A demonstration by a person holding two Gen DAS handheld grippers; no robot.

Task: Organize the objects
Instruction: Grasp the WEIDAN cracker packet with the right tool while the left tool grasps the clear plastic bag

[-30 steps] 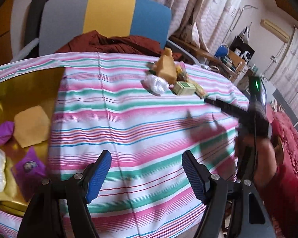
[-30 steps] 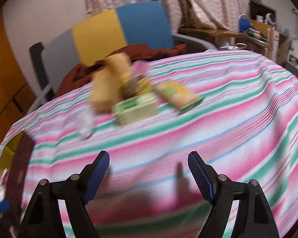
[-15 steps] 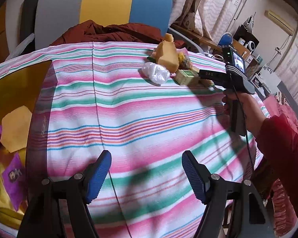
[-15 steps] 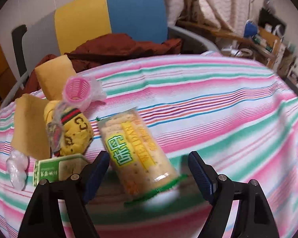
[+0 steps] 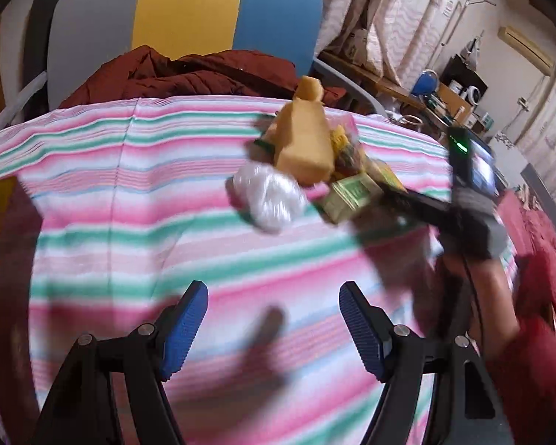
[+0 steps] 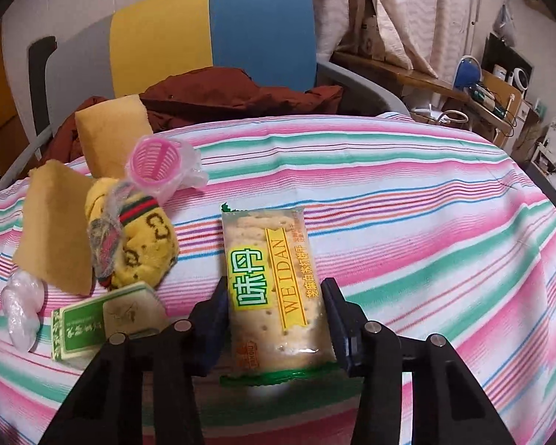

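Two grippers are seen over a striped tablecloth (image 6: pixel 407 193). The right gripper (image 6: pixel 276 319) has its jaws closing around a cracker packet (image 6: pixel 272 289), which lies flat on the cloth between the pads; the pads appear to touch its long edges, though a firm clamp cannot be confirmed. The left gripper (image 5: pixel 272 324) is held with jaws apart and nothing between them. The step in hand is judged to be the pickup of the packet; next, a full squeeze and a lift clear of the pile are called for. Just left of the packet are counted two yellow sponges (image 6: pixel 57 230), one yellow sock bundle (image 6: pixel 141 248), one pink basket (image 6: pixel 154 165), one green box (image 6: pixel 103 324) and one white bag (image 6: pixel 20 306).
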